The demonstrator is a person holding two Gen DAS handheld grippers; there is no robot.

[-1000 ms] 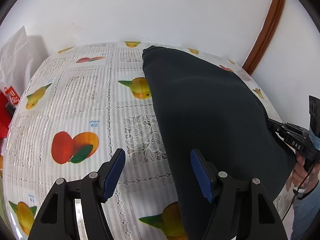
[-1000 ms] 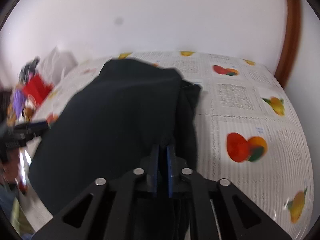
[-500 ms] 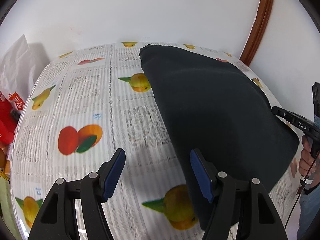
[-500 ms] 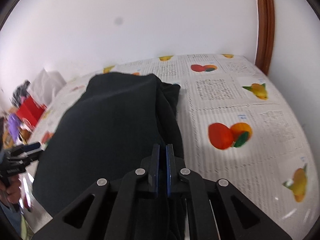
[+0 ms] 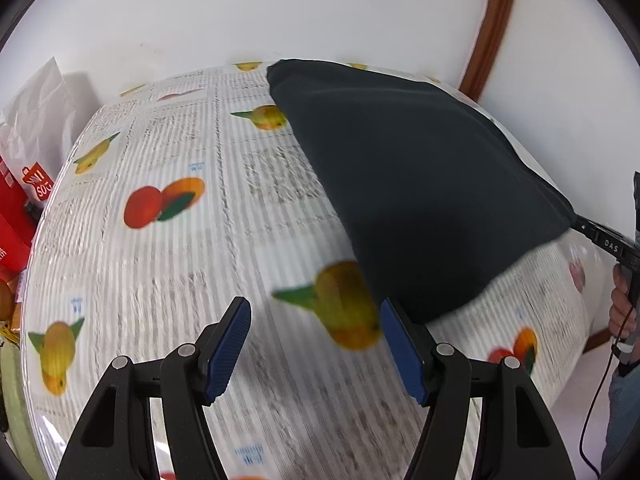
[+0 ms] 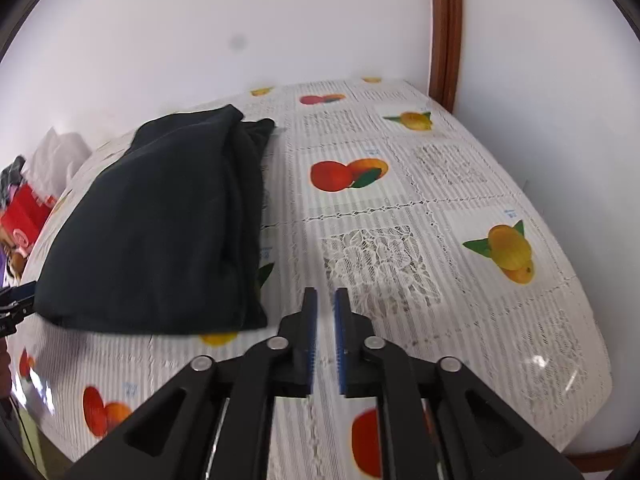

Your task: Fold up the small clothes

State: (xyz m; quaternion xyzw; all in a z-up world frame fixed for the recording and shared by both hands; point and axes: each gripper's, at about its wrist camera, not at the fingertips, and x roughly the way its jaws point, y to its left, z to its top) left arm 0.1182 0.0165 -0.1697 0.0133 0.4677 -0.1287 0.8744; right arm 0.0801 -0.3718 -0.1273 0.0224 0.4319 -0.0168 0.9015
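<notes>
Bags at the left: a white bag [image 5: 38,100] and a red box [image 5: 16,216] sit past the table's left edge. I cannot tell what is inside them.
Left gripper [image 5: 316,346]: its two blue pads stand wide apart. Only the tablecloth shows between them. The right pad sits just beside the near corner of the cloth; I cannot tell if it touches.
Table [image 6: 460,216]: it wears a white lacy cover with pictures of fruit.
Dark cloth [image 6: 160,220]: it lies folded flat on the left half of the table, as the right camera sees it.
Long way of the cloth: it runs from the near table edge up toward the far wall. The narrow end points at the wall.
Edges: the cloth's near left corner reaches the table's left edge.
Open room: the whole right half of the table is bare, out to the wall and the brown door frame [image 6: 444,28].
Right gripper [image 6: 324,324]: its jaws have just been opening. A thin gap shows, with no cloth in it. The cloth lies just to its left.
</notes>
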